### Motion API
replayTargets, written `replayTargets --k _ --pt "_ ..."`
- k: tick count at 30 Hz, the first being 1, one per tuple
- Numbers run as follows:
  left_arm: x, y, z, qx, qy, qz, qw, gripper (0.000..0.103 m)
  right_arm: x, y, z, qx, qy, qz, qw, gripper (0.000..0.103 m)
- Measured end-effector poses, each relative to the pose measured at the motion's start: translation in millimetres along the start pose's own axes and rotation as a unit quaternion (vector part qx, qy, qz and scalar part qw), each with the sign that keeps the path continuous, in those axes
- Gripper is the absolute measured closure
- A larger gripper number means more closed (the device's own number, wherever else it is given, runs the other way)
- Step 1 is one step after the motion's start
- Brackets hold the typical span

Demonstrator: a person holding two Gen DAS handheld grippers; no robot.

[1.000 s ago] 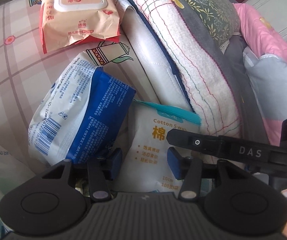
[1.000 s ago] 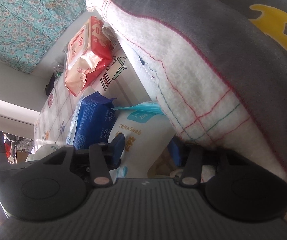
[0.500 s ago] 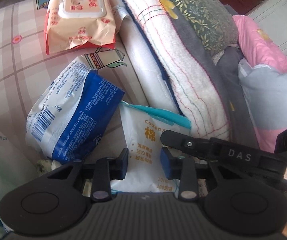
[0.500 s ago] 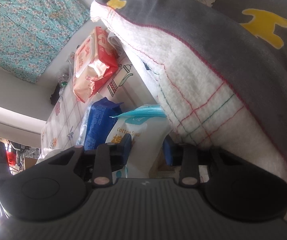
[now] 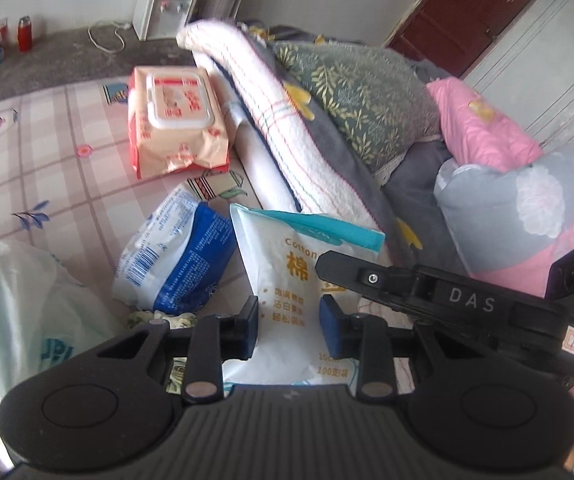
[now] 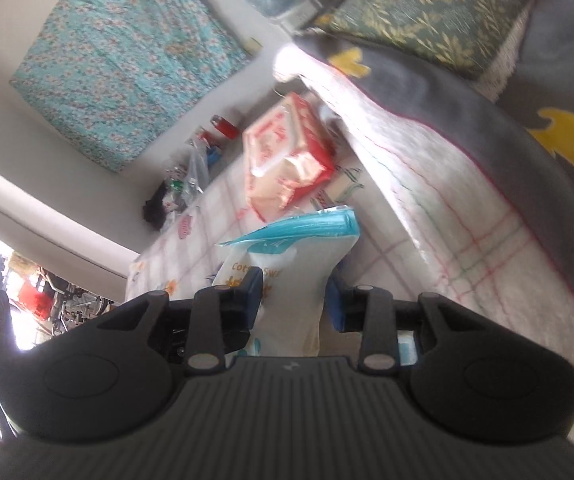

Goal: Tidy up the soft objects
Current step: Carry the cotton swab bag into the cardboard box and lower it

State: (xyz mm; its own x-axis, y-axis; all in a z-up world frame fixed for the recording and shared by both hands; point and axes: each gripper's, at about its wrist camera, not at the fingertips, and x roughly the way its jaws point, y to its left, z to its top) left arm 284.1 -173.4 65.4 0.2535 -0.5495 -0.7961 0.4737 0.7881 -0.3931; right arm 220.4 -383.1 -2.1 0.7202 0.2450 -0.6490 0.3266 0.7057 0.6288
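Observation:
A white cotton swab bag (image 5: 287,280) with a teal top strip is held up off the checked bed sheet (image 5: 47,168). My left gripper (image 5: 289,326) is shut on its lower part, a blue pad pressing each side. My right gripper (image 6: 295,300) is shut on the same bag (image 6: 299,276), which is pinched narrow between its pads. The right tool's black body (image 5: 447,296) crosses the bag's right edge in the left wrist view. A blue and white soft pack (image 5: 175,264) lies just left of the bag. Farther back lies an orange wet-wipes pack (image 5: 175,120).
A folded white and grey blanket (image 5: 287,140) runs along the right, with a green leafy pillow (image 5: 367,92) and a pink quilt (image 5: 487,128) behind it. A white plastic bag (image 5: 15,312) fills the near left. The wipes pack (image 6: 283,160) and blanket (image 6: 467,200) also show in the right wrist view.
Both grippers closed on the cotton swab bag and rose with it. The bed and packs now look farther away, and more of the room shows.

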Motion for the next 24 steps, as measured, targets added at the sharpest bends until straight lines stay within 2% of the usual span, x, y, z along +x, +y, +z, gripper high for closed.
replayTargets --k 6,11,17,24 --pt "-53 5 -12 0.004 -0.045 0.008 0.9990 0.070 -27 46 -6 -0.041 -0.015 0.026 0.999 0.071" --pt "-102 34 -31 -0.021 -0.076 0.023 0.9966 0.071 -27 101 -23 -0.079 -0.005 0.056 0.995 0.071" --pt "-160 92 -62 -0.068 -0.105 0.067 0.9899 0.071 -1 187 -64 -0.129 0.040 0.099 0.986 0.071" --pt "-223 181 -106 -0.142 -0.128 0.138 0.9718 0.071 57 293 -126 -0.179 0.124 0.138 0.966 0.071"
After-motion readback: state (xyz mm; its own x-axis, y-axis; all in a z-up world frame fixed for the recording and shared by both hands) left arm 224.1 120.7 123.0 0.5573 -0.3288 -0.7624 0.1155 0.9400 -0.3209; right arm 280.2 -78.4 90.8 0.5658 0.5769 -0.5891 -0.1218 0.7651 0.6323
